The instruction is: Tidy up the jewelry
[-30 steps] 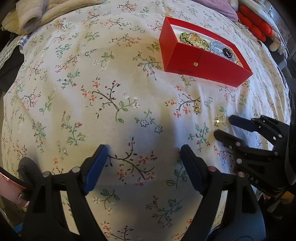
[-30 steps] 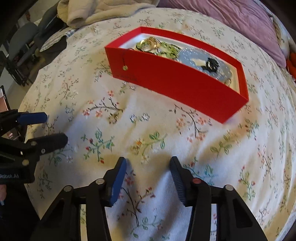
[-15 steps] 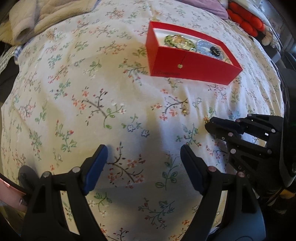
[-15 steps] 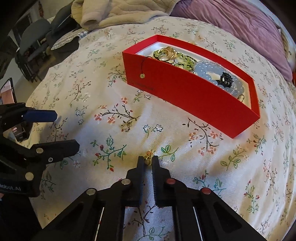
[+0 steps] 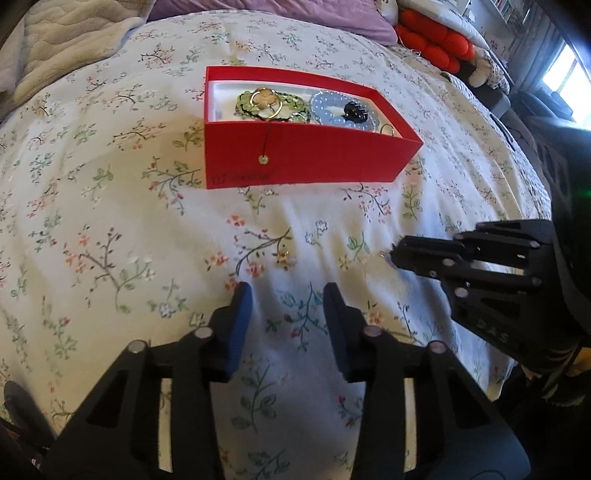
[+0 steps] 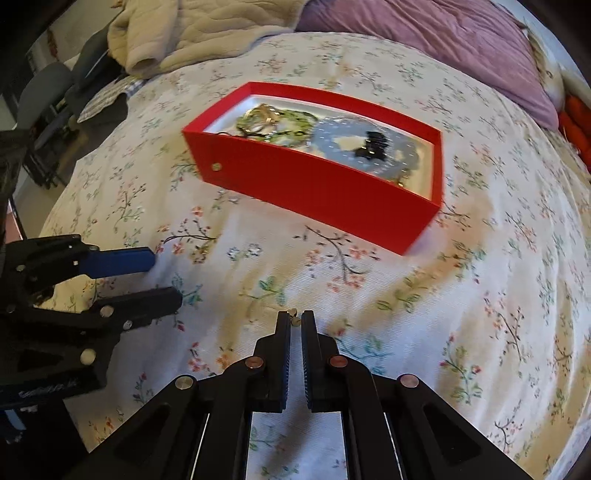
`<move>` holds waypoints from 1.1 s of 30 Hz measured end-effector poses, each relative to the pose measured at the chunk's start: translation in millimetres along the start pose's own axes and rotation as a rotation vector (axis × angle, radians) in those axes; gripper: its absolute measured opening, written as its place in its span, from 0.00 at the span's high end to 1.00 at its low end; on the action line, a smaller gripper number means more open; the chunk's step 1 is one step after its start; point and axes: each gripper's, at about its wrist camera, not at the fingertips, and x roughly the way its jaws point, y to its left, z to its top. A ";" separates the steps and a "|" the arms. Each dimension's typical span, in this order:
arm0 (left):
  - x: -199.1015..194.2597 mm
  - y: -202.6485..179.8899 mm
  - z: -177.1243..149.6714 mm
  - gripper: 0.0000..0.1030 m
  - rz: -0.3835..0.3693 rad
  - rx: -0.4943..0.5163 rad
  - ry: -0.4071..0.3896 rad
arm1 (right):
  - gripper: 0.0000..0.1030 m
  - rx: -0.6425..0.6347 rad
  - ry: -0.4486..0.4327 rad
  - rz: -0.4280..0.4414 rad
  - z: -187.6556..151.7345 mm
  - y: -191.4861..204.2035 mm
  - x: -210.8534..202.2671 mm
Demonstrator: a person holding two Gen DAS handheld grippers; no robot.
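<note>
A red box [image 5: 306,158] holding green, gold and blue-grey jewelry [image 5: 273,105] sits on the floral bedspread; it also shows in the right wrist view [image 6: 332,184]. My right gripper [image 6: 295,317] is shut on a small gold earring [image 6: 294,317] just above the bedspread; it also shows at the right of the left wrist view [image 5: 393,254]. A second small gold earring [image 5: 283,256] lies on the bedspread just ahead of my left gripper [image 5: 288,295], which is open and empty and also shows in the right wrist view [image 6: 162,277].
A beige blanket [image 6: 192,33] and a purple blanket [image 6: 443,40] lie at the far side of the bed. Orange-red cushions [image 5: 436,40] sit at the back right. Chairs [image 6: 40,96] stand off the bed's left edge.
My right gripper closed on the small gold earring and lifted it slightly. My left gripper moved forward toward the other earring and the red box, and its fingers narrowed.
</note>
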 end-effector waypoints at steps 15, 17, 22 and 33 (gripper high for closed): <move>21.5 -4.9 4.1 0.82 0.019 0.011 -0.004 | 0.94 0.005 0.014 0.013 -2.2 -5.9 -6.9; 21.6 -4.8 4.0 0.84 0.027 0.012 -0.005 | 0.94 0.005 0.015 0.013 -2.3 -5.9 -6.9; 22.8 -6.0 5.0 0.92 0.052 0.017 -0.010 | 0.94 0.007 0.022 0.011 -2.3 -5.3 -5.6; 7.5 -4.4 6.4 0.94 0.054 0.015 -0.028 | 0.94 0.029 -0.018 0.028 3.9 -9.1 -20.4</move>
